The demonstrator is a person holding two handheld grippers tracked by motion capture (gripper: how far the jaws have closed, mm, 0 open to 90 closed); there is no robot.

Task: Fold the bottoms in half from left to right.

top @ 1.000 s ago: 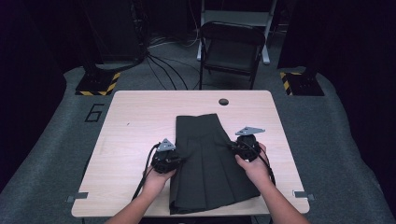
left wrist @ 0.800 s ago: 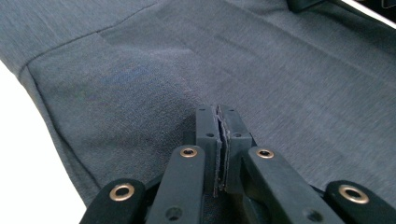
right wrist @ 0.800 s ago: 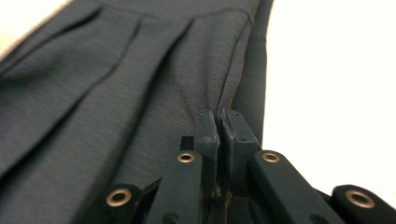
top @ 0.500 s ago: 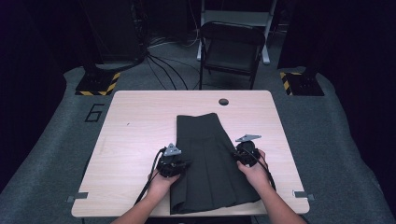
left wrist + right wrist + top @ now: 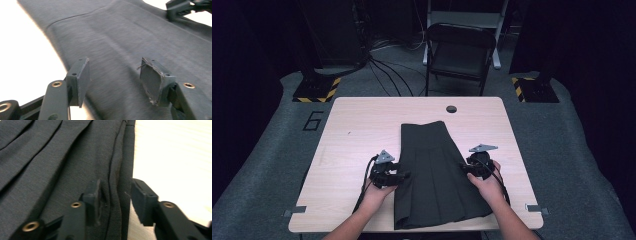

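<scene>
A dark grey pleated skirt [image 5: 435, 175] lies flat at the centre of the wooden table [image 5: 357, 125], waistband toward the top. The left gripper [image 5: 404, 176] and right gripper [image 5: 464, 168] flank its edges; both sets of jaws have just been opening and stand apart, the cloth's edges between them, unclamped.

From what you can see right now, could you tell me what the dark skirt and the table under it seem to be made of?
The dark grey pleated skirt looks like a woven, matte suiting cloth, perhaps a wool or polyester blend: fine heathered grain, stitched seams and soft pleats show in both gripper views. The pale rectangular table looks like wood-grain laminate on board rather than solid wood, judging by its smooth, even, lightly streaked surface and its round cable hole.
</scene>
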